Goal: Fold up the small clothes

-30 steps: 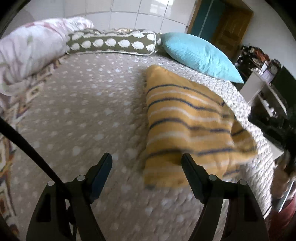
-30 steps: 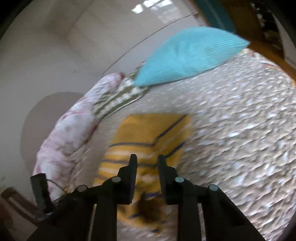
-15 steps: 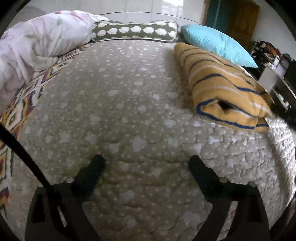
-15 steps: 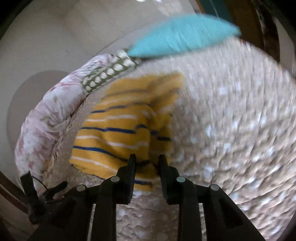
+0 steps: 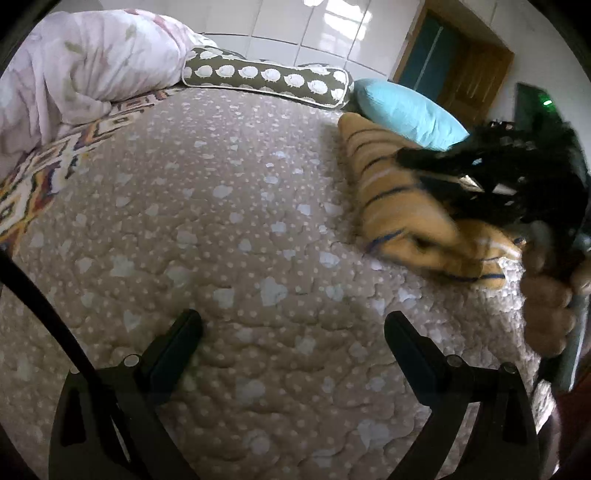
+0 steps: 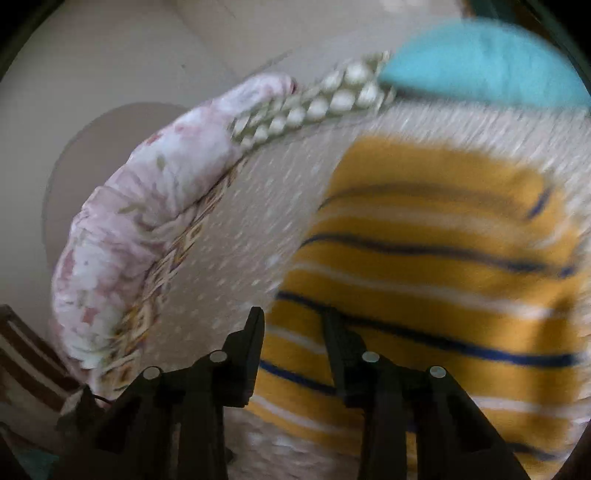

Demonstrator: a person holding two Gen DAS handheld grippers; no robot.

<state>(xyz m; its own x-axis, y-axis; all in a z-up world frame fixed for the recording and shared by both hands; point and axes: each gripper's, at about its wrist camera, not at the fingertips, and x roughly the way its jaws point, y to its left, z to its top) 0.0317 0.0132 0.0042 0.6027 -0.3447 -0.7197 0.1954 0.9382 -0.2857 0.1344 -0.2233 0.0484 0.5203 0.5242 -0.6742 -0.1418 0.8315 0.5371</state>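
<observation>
Since 0.5 s ago: right gripper (image 6: 293,325) parted, let go | folded mustard knit sweater w/ navy-white stripes (image 5: 402,210) lies right of frame on bed | left gripper (image 5: 291,328) spread wide, holding nothing | soft, light, floppy; prob. pinch hem edge.

We see soft daylight glaring off the white wall panels (image 5: 332,22); the left view is sharp with fisheye-curved edges, while motion blur smears the right view's striped garment (image 6: 443,288).
</observation>
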